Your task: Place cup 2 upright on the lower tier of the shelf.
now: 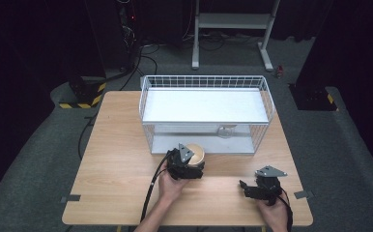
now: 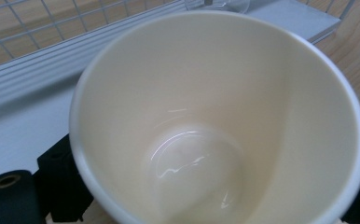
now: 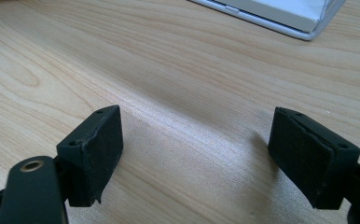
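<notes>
Two claws work over one wooden worktop (image 1: 117, 159). Biggest on it is the white wire rack (image 1: 206, 113), whose lower shelf holds a clear item, too small to identify. Just in front of the rack stands the cream cup (image 1: 194, 153), upright; the left claw (image 1: 187, 166) covers its near side. In the left gripper view the cup (image 2: 215, 116) sits between the jaws, its rim cut off below, and the jaws are clenched on it. The right claw (image 3: 194, 156) hangs released, nothing between its jaws, well apart from the cup.
</notes>
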